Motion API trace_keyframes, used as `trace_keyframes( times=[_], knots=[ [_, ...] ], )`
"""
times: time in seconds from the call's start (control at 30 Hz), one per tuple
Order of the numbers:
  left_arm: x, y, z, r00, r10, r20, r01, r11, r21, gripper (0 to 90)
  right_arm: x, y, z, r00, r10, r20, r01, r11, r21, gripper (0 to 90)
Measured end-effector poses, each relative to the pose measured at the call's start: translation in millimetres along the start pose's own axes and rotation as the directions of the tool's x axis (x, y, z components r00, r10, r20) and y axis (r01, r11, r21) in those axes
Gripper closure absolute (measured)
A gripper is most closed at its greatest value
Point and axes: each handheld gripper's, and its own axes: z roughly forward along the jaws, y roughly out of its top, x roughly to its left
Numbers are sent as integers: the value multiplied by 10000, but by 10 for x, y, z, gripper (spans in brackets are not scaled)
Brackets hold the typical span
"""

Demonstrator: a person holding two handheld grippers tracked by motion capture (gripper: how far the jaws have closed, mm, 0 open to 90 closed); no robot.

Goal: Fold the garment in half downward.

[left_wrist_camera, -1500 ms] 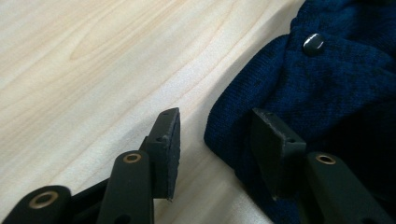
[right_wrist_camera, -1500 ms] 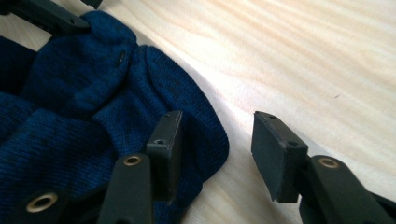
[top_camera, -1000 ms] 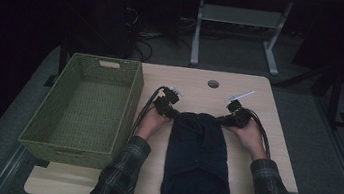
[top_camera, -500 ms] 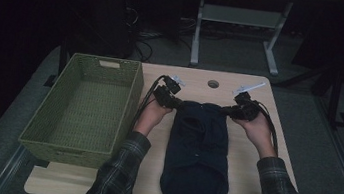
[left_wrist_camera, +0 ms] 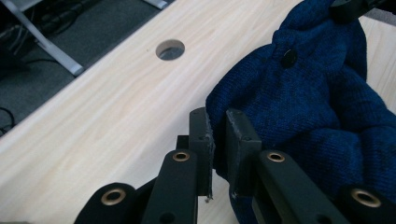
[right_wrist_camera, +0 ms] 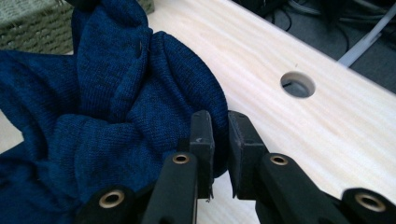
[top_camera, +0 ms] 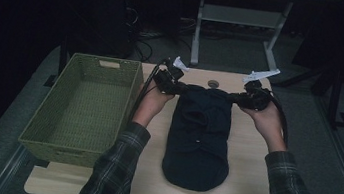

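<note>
A dark blue knitted garment [top_camera: 199, 136] lies lengthwise on the light wooden table [top_camera: 244, 187], its far end lifted off the surface. My left gripper [top_camera: 177, 88] pinches the garment's far left corner; in the left gripper view the jaws [left_wrist_camera: 215, 140] are shut on a fold of the blue knit [left_wrist_camera: 308, 102]. My right gripper [top_camera: 238, 98] holds the far right corner, and in the right gripper view its jaws [right_wrist_camera: 219, 140] clamp the knit [right_wrist_camera: 121, 107] too. The fabric stretches between the two grippers.
A green woven basket [top_camera: 82, 110] stands empty at the table's left. A round cable hole [top_camera: 213, 84] sits near the far edge behind the garment. Beyond the table are a metal stand [top_camera: 240, 20] and cables on a dark floor.
Both hands have risen and moved toward the far edge, drawing the garment's top end up and away. The garment has stretched out longer on the table.
</note>
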Motion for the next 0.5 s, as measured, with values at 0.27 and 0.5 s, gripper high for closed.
trace_keyframes(
  times=[0.27,0.5],
  knots=[
    [-79,4,-124,9998,174,-125,-178,9994,-305,816,111,87,-113,9980,-268,575,294,9985,-456,811],
    [-266,-236,-161,9990,398,218,-390,9985,-382,812,362,-190,-151,9960,-649,620,693,9950,-713,809]
  ],
)
